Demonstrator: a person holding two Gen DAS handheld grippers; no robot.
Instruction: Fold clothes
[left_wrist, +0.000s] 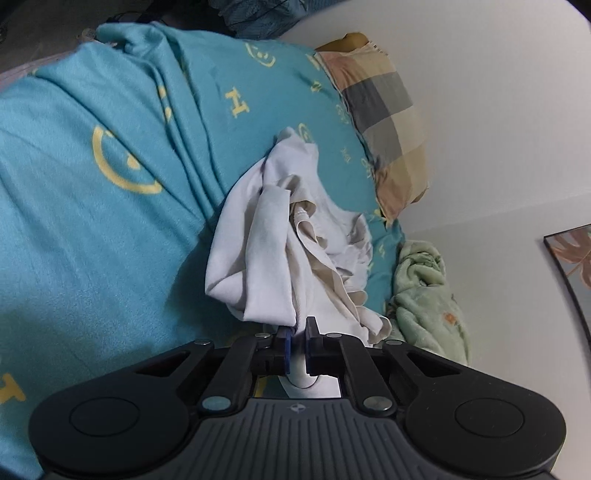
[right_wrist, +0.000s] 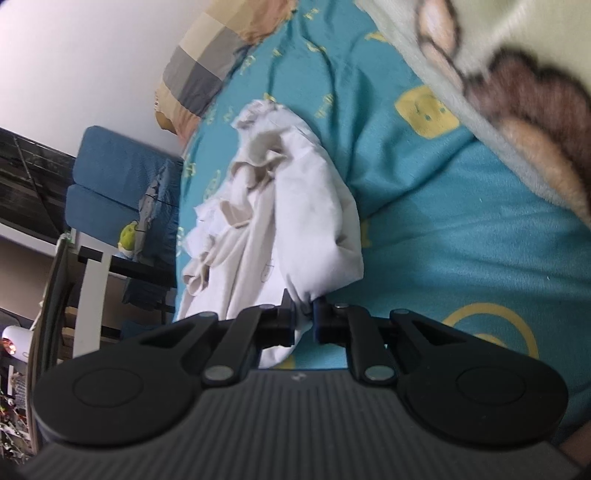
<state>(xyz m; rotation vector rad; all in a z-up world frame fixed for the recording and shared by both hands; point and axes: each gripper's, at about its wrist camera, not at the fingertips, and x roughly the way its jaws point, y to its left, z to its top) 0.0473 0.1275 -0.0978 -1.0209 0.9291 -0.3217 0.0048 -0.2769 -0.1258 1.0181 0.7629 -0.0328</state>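
Tools (left_wrist: 300, 328) (right_wrist: 303, 310), two, on one white garment (left_wrist: 258, 236)

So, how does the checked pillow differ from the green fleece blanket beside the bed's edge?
The checked pillow shows flat grey, beige and peach squares; the green fleece blanket is pale green with small orange marks. The pillow lies fairly smooth, while the blanket is bunched into folds. The pillow looks like woven cotton, the blanket fuzzy. Both rest at the wall side of the teal sheet, apart from the white garment that both tongs grip.

Home bedroom: bed with teal sheet (left_wrist: 110, 240), checked pillow (left_wrist: 388, 122) (framed picture (left_wrist: 570, 258) on wall).
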